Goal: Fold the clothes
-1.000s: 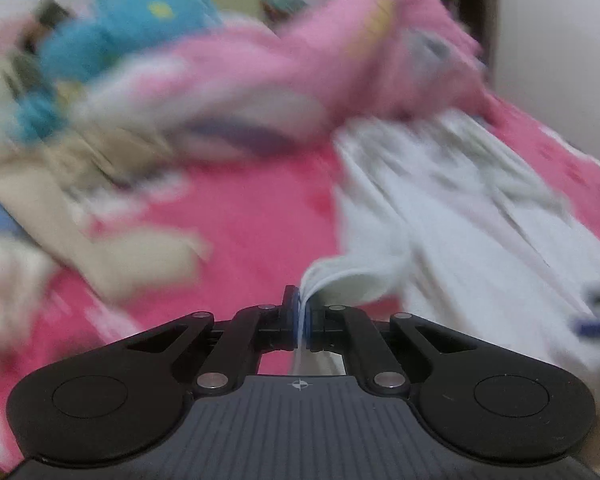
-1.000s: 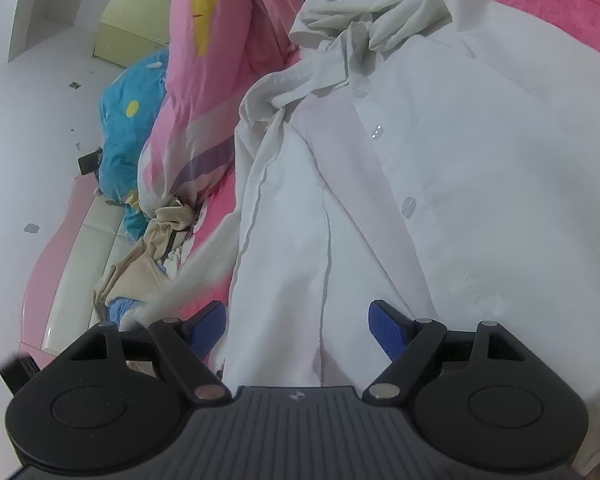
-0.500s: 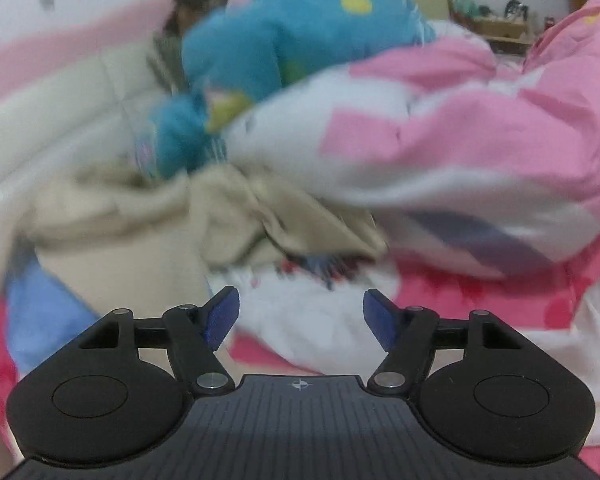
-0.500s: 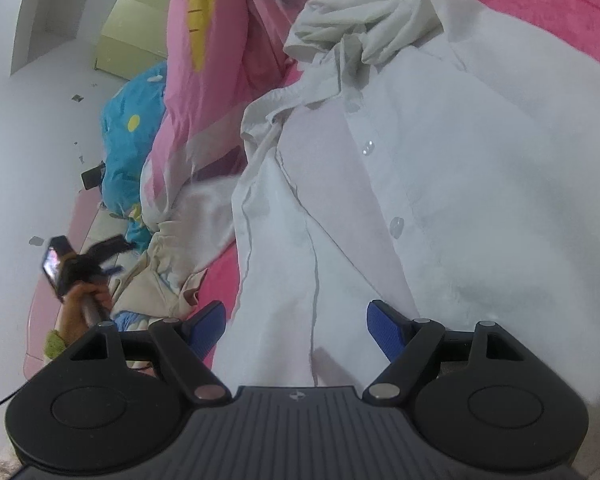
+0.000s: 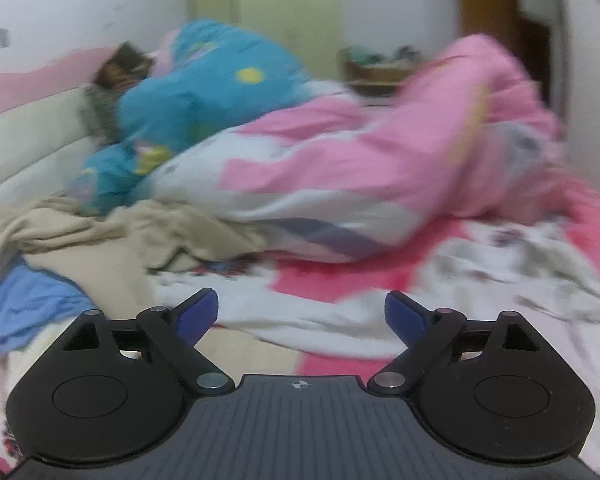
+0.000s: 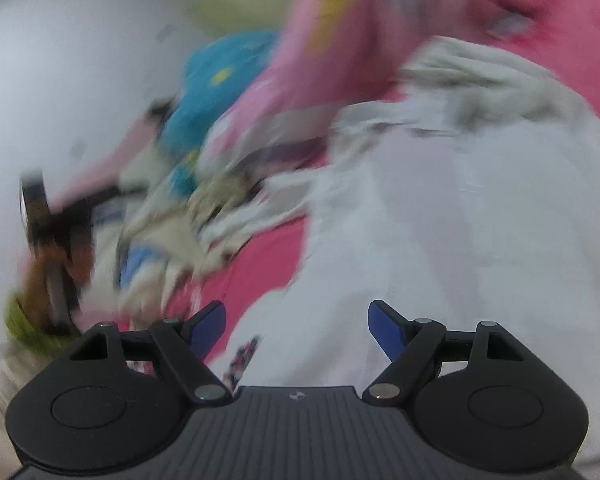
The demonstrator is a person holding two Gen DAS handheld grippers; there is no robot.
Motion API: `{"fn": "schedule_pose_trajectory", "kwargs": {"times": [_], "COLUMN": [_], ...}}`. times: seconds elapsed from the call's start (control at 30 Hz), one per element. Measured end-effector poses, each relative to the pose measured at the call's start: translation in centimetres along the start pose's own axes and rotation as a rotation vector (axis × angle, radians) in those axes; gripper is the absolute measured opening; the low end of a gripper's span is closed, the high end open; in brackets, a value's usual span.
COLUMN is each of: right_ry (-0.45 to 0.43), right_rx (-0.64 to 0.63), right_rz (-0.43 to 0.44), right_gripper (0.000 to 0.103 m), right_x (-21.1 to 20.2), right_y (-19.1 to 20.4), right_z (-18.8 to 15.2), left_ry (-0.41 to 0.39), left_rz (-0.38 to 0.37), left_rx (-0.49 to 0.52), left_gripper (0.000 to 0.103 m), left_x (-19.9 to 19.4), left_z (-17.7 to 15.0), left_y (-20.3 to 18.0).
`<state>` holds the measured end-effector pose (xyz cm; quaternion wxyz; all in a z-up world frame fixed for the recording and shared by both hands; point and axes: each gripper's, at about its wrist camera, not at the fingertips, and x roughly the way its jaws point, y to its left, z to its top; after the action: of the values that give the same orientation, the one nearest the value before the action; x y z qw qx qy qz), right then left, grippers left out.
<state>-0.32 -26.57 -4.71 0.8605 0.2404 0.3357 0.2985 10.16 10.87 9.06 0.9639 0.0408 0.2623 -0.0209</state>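
Pink sheets cover the bed (image 5: 312, 280), with a pink-and-white duvet (image 5: 340, 168) and a blue pillow (image 5: 204, 92) heaped toward the headboard. A white shirt (image 6: 460, 240) lies spread on the bed under the right tongs (image 6: 296, 322), whose blue tips stand wide apart and hold nothing. The left tongs (image 5: 302, 314) are likewise spread and empty, above a white sleeve, near a beige garment (image 5: 100, 240) and blue cloth (image 5: 28, 304).
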Motion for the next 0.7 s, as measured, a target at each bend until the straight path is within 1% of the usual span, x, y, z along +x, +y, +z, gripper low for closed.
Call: {"fn": "schedule_pose_trajectory", "kwargs": {"times": [0.07,0.1,0.17,0.23,0.27,0.3,0.33,0.37,0.4,0.47,0.5,0.6,0.67,0.7], "right_ry": [0.049,0.061,0.089,0.114,0.132,0.166,0.204,0.251,0.281,0.264,0.221,-0.005,-0.177,-0.252], "right_rx": [-0.184,-0.286,-0.51,-0.693,-0.772,-0.81,-0.837,-0.822,-0.775,-0.626,-0.538,-0.238,0.005,0.117], "right_rz": [-0.018,-0.038,-0.08,-0.128,-0.157,-0.199,-0.242,-0.284,-0.308,-0.258,-0.212,-0.034,0.021,0.014], "right_gripper": [0.075,0.074,0.071,0.067,0.065,0.062,0.054,0.031,0.023,0.003,0.004,0.004,0.004,0.004], "right_x": [1.8,2.8,4.9,6.7,7.6,8.8,10.0,11.2,11.9,11.1,9.9,4.2,-0.2,-2.2], "right_y": [3.1,4.7,7.7,9.9,10.8,10.9,10.9,10.2,9.2,7.8,7.3,4.9,1.0,-1.4], "right_z": [-0.8,-1.3,-2.7,-4.3,-5.0,-5.4,-5.8,-5.7,-5.3,-3.6,-2.2,1.9,3.7,3.7], "left_ry": [-0.004,-0.001,0.028,0.087,0.117,0.139,0.161,0.183,0.195,0.204,0.206,0.204,0.21,0.215], "left_rz": [-0.053,-0.075,-0.113,-0.141,-0.154,-0.161,-0.171,-0.184,-0.191,-0.199,-0.21,-0.293,-0.351,-0.375], "left_rx": [0.021,0.028,0.028,0.0,-0.017,-0.038,-0.064,-0.085,-0.108,-0.156,-0.176,-0.229,-0.222,-0.21], "left_gripper": [0.092,0.092,0.092,0.092,0.091,0.091,0.091,0.09,0.09,0.088,0.088,0.088,0.088,0.088], "left_x": [-1.9,-2.6,-3.2,-2.9,-2.6,-2.2,-1.8,-1.4,-1.0,-0.9,-0.8,-1.2,-1.0,-0.9], "left_z": [-1.9,-2.9,-5.2,-7.7,-9.0,-10.2,-11.4,-12.6,-13.6,-15.2,-15.8,-16.8,-17.0,-17.2], "left_y": [-1.0,-1.4,-2.2,-2.5,-2.6,-2.6,-2.5,-2.4,-2.3,-1.9,-1.9,-2.4,-3.4,-4.0]}}
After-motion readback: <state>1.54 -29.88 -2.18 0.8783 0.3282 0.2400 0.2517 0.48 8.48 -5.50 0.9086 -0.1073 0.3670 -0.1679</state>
